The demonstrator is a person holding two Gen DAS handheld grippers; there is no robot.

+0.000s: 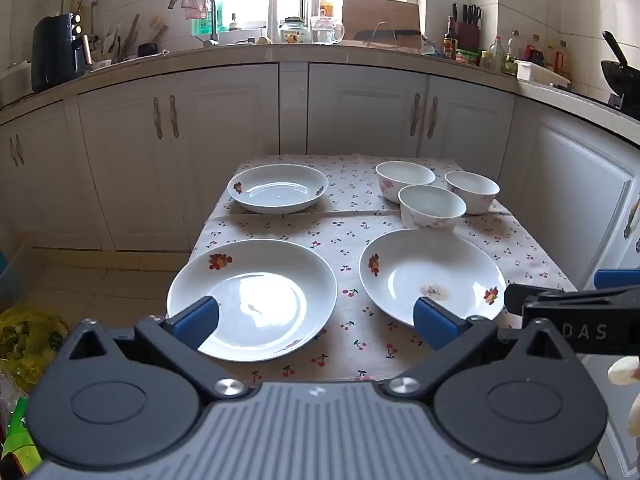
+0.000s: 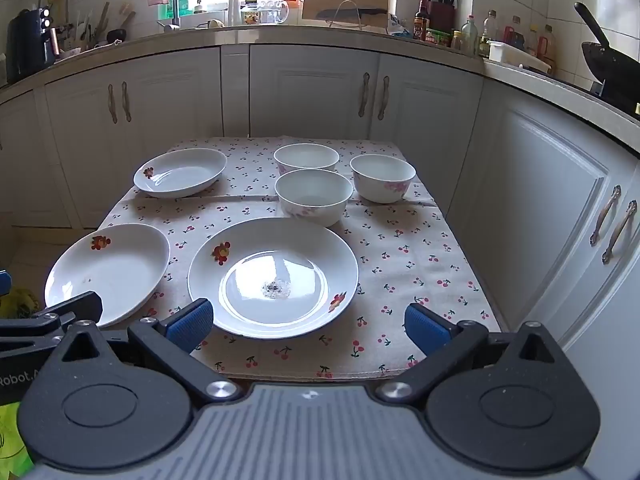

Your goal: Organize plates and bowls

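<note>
Tongs first: left gripper (image 1: 316, 318) stands with jaws spread wide and nothing between the blue pads, hovering at the near edge of the table (image 1: 532, 256) and tilted downward. Right gripper (image 2: 308, 326) is likewise spread wide and empty, beside the left one and also angled down. Neither touches any crockery. Just ahead of the left gripper lies the near-left plate (image 1: 256, 300), white with a red flower print on its rim; just ahead of the right gripper lies the near-right plate (image 2: 274, 278), same pattern, with a small dark smudge at its centre. The two plates sit side by side, apart. Farther back on the left rests a third plate (image 1: 278, 188), well apart from the others. At the back right stand three bowls (image 2: 314, 196), upright, clustered close together; whether they touch cannot be told. All rest on a cherry-print tablecloth (image 2: 404, 256). White cabinets (image 1: 224, 120) and a cluttered counter (image 1: 312, 54) lie beyond.
</note>
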